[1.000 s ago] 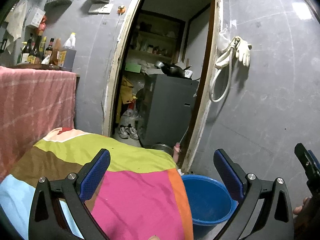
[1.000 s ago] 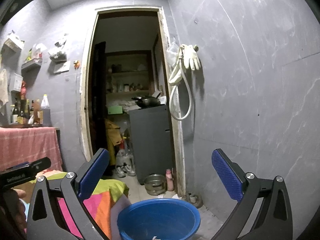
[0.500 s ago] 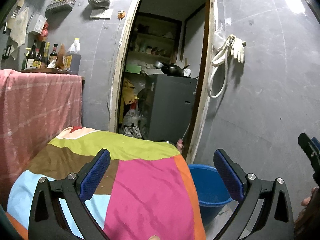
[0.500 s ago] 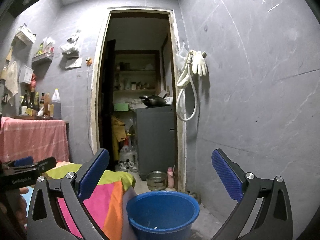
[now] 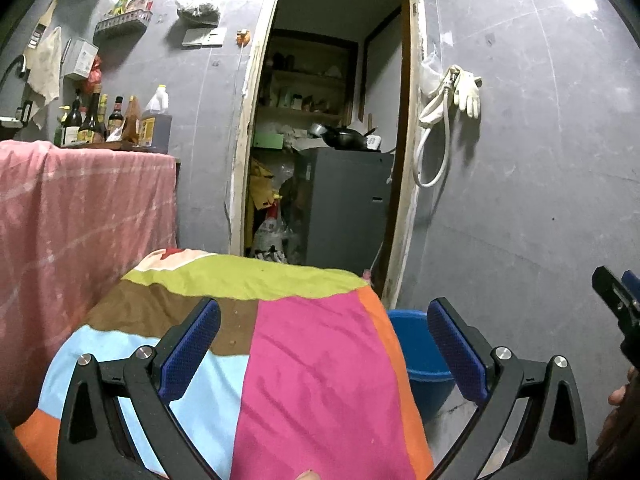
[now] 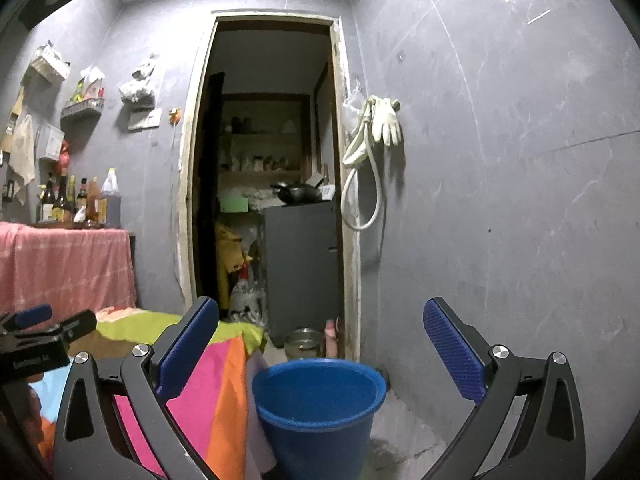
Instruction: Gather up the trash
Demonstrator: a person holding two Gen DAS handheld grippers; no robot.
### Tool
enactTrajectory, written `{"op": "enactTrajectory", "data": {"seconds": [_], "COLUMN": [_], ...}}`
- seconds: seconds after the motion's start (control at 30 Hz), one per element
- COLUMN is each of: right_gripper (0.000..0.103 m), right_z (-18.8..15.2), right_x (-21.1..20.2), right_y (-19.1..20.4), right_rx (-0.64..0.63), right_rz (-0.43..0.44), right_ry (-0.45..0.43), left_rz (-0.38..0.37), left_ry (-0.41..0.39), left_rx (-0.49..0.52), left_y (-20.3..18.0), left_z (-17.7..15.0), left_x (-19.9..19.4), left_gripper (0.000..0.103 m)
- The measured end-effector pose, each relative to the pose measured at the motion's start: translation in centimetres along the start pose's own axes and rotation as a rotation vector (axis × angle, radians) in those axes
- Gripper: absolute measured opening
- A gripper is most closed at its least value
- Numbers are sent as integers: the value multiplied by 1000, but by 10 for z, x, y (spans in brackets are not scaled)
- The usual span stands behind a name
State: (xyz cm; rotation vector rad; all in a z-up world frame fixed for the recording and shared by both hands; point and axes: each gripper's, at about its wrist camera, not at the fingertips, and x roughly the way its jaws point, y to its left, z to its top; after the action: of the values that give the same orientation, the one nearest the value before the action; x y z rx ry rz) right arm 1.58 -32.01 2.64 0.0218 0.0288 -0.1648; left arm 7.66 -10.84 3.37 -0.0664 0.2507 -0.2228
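Two handheld grippers are seen raised in a grey-walled room, both with jaws spread wide and nothing held between the blue pads. The left gripper (image 5: 324, 344) is held above a table draped in a patchwork cloth (image 5: 304, 360) of pink, lime, brown, light blue and orange panels. The right gripper (image 6: 320, 348) is pointed toward a blue bucket (image 6: 320, 408), which is set on the floor just beside the right edge of the covered table and near the foot of the right-hand wall. From the left wrist view only part of the bucket (image 5: 420, 352) is shown, the rest being hidden behind the cloth's orange edge. No loose trash can be made out on the cloth or floor in either view, and the inside of the bucket is seen only partly.

An open doorway (image 6: 272, 160) is framed in the far wall, and a dark grey cabinet (image 6: 300, 268) with a black pan (image 6: 298, 192) on top is seen through it. A metal bowl (image 6: 304, 342) is set on the floor at the threshold. A pale glove (image 6: 386, 122) and a looped white hose (image 6: 362, 184) are hung on the wall to the right of the door frame. At left, a counter covered in pink cloth (image 5: 80, 208) is topped with a row of bottles (image 5: 116, 120). A person's fingertips are glimpsed at the right edge of the left wrist view.
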Motion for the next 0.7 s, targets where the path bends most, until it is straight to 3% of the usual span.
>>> {"op": "enactTrajectory", "data": {"seconds": [0.7], "right_gripper": [103], "right_z": [-49], "right_x": [-27], "right_y": [3], "right_rx": [-25], "right_rz": [-35], "right_ry": [59], "left_rz": [36], "left_ry": [38], "left_rx": [16], "left_y": [2], "left_z": [-64], "left_x": [-17], "left_gripper": [101]}}
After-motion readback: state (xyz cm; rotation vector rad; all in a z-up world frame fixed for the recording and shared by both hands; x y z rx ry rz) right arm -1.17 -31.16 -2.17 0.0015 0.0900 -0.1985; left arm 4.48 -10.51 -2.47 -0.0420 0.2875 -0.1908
